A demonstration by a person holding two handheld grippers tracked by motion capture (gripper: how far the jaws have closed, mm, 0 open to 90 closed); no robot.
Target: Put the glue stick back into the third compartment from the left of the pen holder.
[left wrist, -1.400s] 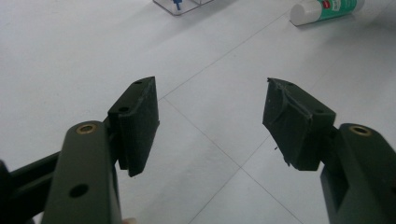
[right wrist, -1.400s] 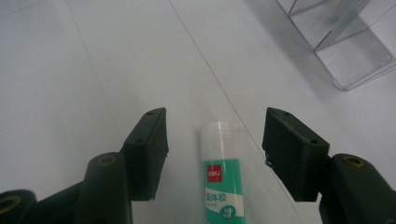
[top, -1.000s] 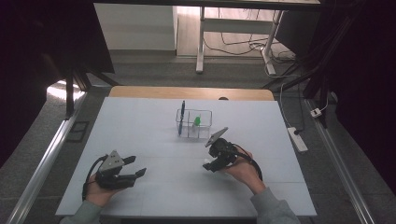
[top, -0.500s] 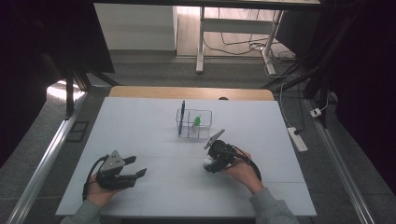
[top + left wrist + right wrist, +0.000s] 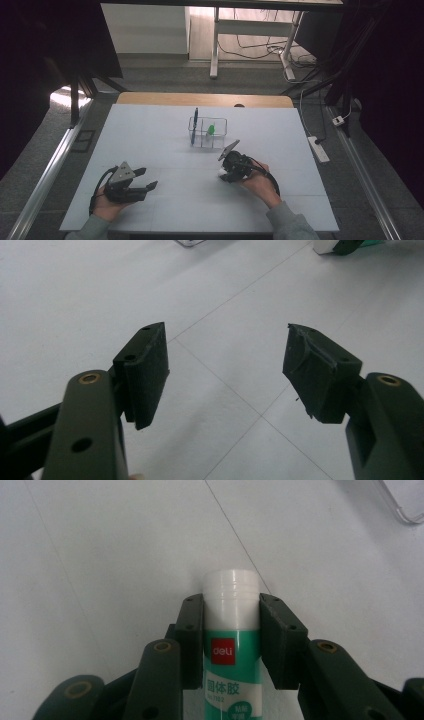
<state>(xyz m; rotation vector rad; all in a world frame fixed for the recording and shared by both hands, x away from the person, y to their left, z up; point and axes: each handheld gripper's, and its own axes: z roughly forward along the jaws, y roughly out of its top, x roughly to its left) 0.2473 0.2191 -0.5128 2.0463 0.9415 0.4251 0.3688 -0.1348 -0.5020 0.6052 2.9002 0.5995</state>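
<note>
Low in the high view, the left gripper (image 5: 131, 184) rests on the white counter (image 5: 165, 140) with its jaws spread apart and nothing between them. Right of centre, the right gripper (image 5: 231, 166) has its jaws clamped on one glue stick (image 5: 231, 630), long axis running along the jaws, white cap forward. Just beyond stands one clear organiser (image 5: 207, 132), holding one blue pen (image 5: 195, 121) upright and one green item (image 5: 211, 130).

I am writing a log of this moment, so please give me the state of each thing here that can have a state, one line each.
Left gripper: open, holding nothing, low over the white table.
Right gripper: shut on the glue stick.
Green and white glue stick: held, white cap on.
Clear plastic organiser box: standing upright on the table.
Blue pen: upright at the box's left end.
</note>
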